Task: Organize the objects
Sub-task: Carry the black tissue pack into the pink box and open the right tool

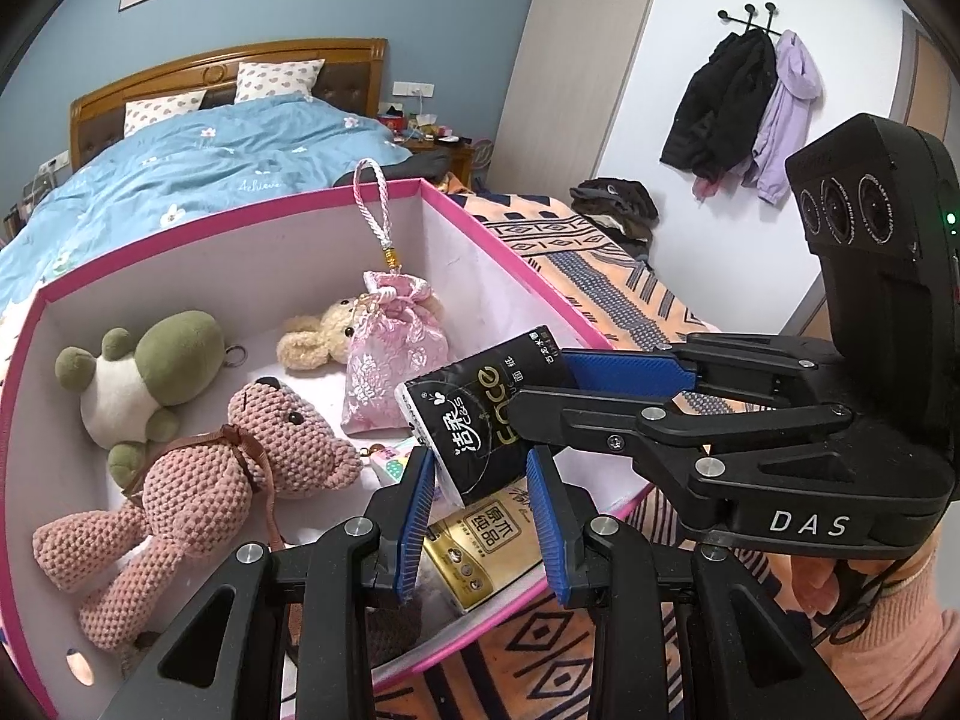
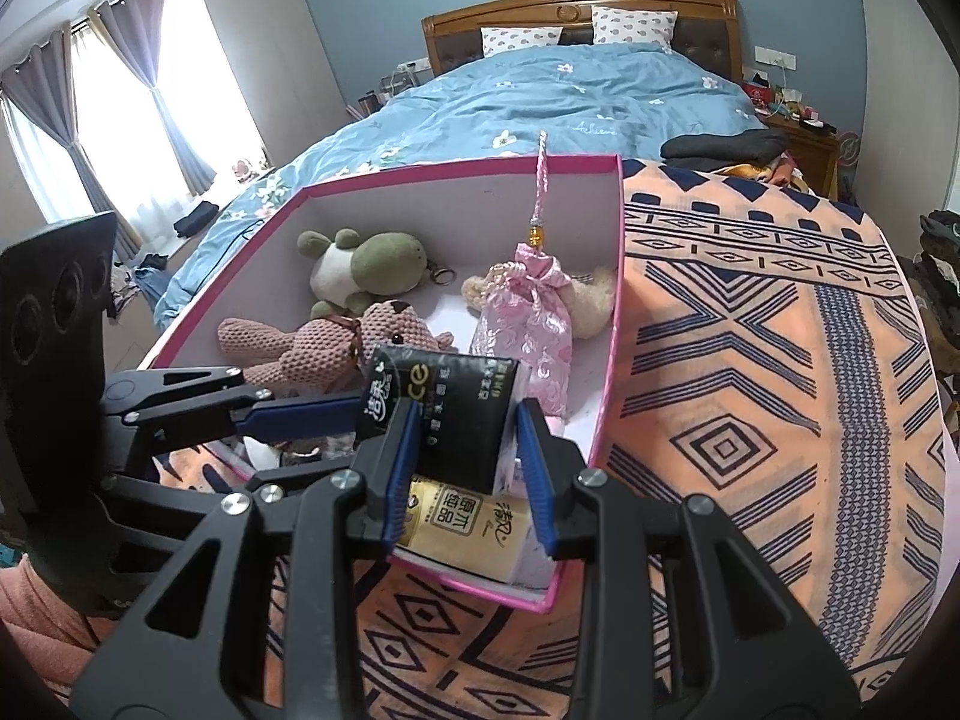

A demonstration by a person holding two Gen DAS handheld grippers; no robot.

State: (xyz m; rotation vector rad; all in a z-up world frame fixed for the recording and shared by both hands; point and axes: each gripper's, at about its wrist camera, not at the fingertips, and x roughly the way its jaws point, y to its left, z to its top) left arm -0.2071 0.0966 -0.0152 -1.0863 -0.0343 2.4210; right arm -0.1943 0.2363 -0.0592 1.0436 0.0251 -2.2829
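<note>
Right fingers (image 2: 465, 465): narrowly spread, blue pads pinching the black glossy tissue pack (image 2: 456, 414) above the pink-rimmed cardboard box (image 2: 606, 360)'s near corner | Left fingers (image 1: 480, 510): at their narrowest, empty, just under the pack | Room: right wall close; toys fill the far floor, gold tissue pack (image 2: 462, 525) beneath.

Far: bed (image 2: 576, 90) under blue floral quilt (image 1: 198, 162), two spotted pillows (image 2: 522, 39) against wooden headboard (image 1: 240, 63). Left: curtains (image 2: 114, 96) over bright window. Right: coats (image 1: 744, 102) hanging on wall hooks. Near: orange patterned blanket (image 2: 768, 360).
</note>
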